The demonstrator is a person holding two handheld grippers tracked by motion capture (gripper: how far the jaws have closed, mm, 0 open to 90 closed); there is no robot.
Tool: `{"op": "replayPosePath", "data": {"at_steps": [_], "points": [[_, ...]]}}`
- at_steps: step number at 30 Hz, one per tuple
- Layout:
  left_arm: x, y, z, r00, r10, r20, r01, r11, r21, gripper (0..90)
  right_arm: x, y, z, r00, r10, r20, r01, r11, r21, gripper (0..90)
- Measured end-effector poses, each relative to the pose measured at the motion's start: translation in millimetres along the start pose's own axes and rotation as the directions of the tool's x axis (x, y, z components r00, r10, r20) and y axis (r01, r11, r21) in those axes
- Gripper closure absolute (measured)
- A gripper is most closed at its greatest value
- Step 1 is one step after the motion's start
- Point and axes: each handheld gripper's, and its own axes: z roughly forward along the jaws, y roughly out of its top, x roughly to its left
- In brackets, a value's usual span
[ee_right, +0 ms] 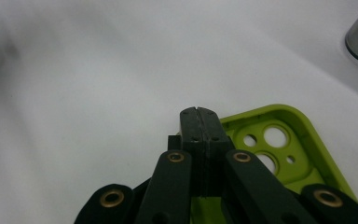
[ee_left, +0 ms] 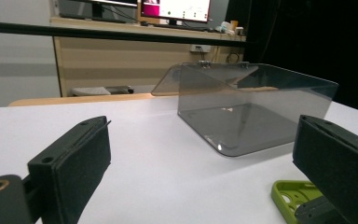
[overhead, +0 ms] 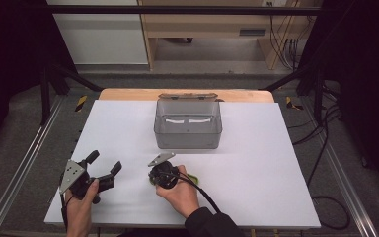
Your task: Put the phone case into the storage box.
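The fingers (ee_right: 193, 126) of the right gripper (ee_right: 199, 112) are pressed flat together with no gap between them, their tips resting low over the near edge of a lime-green plastic phone case (ee_right: 279, 144) that lies open side up on the white table (ee_right: 98, 70); whether a thin edge of the case is pinched between them cannot be told. The case spreads out to the right of those closed fingers in the right gripper view, its camera cut-outs just beside the fingertips and its rounded corner beyond them. In the high view only a sliver of the case (overhead: 193, 177) peeks out beside the person's right hand (overhead: 181, 195), which grips the right gripper (overhead: 157, 174) near the table's front middle. The left gripper (overhead: 105, 163) is held by the left hand (overhead: 80, 210) off to the side, well apart from the case, and its fingers (ee_left: 72, 163) stand wide apart with nothing between them. In the left gripper view a corner of the green case (ee_left: 291, 198) lies just beside the right-hand finger. Farther beyond both pairs of fingers stands a smoky grey transparent plastic box (overhead: 188, 124) with its hinged lid tipped back, empty-handed of either gripper.
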Motion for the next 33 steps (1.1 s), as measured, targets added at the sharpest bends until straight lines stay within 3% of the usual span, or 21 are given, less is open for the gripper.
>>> {"op": "replayPosePath", "data": {"at_steps": [11, 12, 16, 22, 23, 28, 31, 32, 33], "points": [[0.7, 0.3, -0.6, 0.9999, -0.003, -0.012, 0.003, 1.0000, 0.000, 4.1, 0.3, 4.3, -0.4, 0.9991, -0.043, 0.003, 0.043, 0.999, -0.001, 90.0], [0.9, 0.3, -0.6, 0.9999, -0.002, -0.014, 0.002, 1.0000, -0.001, 4.1, -1.6, 6.7, -8.5, 0.9977, -0.065, 0.019, 0.065, 0.998, -0.021, 90.0], [1.4, -0.1, -1.0, 0.9999, 0.001, -0.016, -0.001, 1.0000, 0.003, 4.1, -12.4, 9.2, -28.0, 0.9973, -0.067, 0.031, 0.069, 0.995, -0.074, 90.0], [1.5, 0.3, -1.0, 0.9999, 0.001, -0.017, -0.001, 1.0000, 0.000, 4.1, -29.6, 5.2, -53.3, 0.9954, -0.072, 0.063, 0.079, 0.991, -0.105, 86.4], [1.4, 0.3, -0.8, 0.9999, 0.003, -0.017, -0.003, 1.0000, 0.003, 4.1, -41.1, 1.0, -63.8, 0.9955, -0.054, 0.079, 0.062, 0.991, -0.114, 83.6], [-0.9, 0.5, 0.2, 0.9999, 0.010, -0.013, -0.010, 0.9999, 0.005, 4.1, -53.5, -8.3, -76.9, 0.9941, -0.050, 0.096, 0.060, 0.993, -0.101, 74.4], [-1.5, 0.3, 0.1, 0.9997, 0.017, -0.017, -0.017, 0.9998, 0.007, 4.1, -59.1, -14.8, -84.6, 0.9944, -0.064, 0.083, 0.072, 0.993, -0.089, 60.5], [-1.6, 0.2, 0.1, 0.9997, 0.017, -0.016, -0.017, 0.9998, 0.007, 4.0, -61.9, -19.1, -86.7, 0.9960, -0.060, 0.066, 0.065, 0.995, -0.076, 50.0], [-1.7, -0.1, 0.1, 0.9998, 0.014, -0.016, -0.014, 0.9999, 0.008, 4.0, -62.3, -20.5, -87.2, 0.9961, -0.059, 0.065, 0.063, 0.996, -0.068, 45.4]]}}
